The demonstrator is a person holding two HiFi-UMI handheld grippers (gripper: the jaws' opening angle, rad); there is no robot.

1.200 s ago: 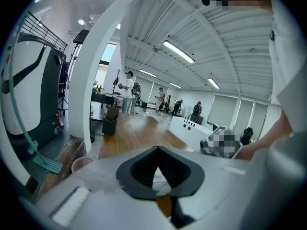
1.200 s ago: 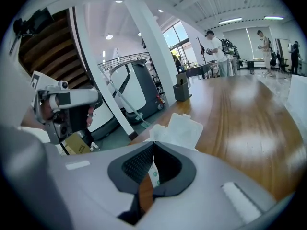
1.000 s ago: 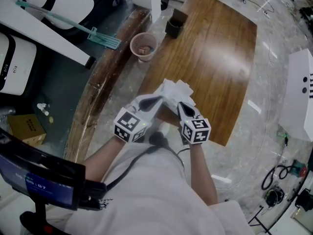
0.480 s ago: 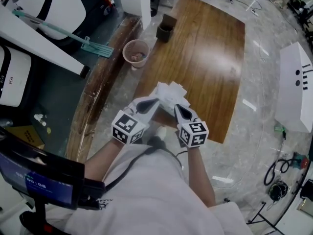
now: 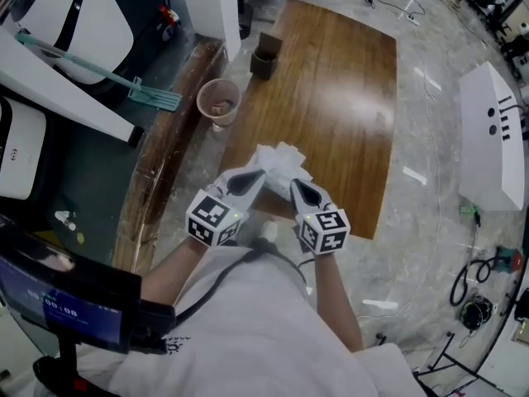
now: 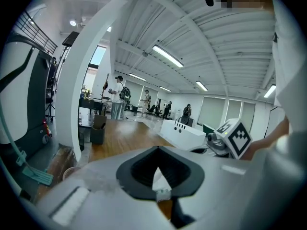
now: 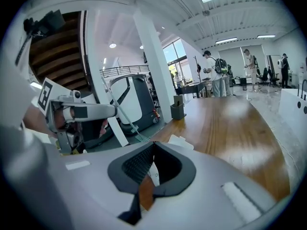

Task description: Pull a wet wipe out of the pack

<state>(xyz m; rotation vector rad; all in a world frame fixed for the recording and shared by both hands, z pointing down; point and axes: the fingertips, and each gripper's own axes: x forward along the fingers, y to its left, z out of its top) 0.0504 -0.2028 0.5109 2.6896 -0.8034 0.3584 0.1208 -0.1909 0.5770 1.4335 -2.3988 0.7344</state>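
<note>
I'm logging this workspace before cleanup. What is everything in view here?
brown rectangular wooden table: one, brown, centre.
white crumpled wet-wipe bundle: one, white, over the table's near edge; pack and sheet indistinguishable.
pinkish round cup: one, pink, on the rough plank left of the table.
small dark box: one, near-black, table's far left corner.
teal long-handled squeegee: one, teal, left of the cup.
white boxy unit: one, white, floor right of the table.
black cables: tangle, black, floor lower right.
left claw: one, grey-white, shut on the bundle.
right claw: one, grey-white, shut on the bundle.
marker cubes: two, black-and-white, one behind each claw.
</note>
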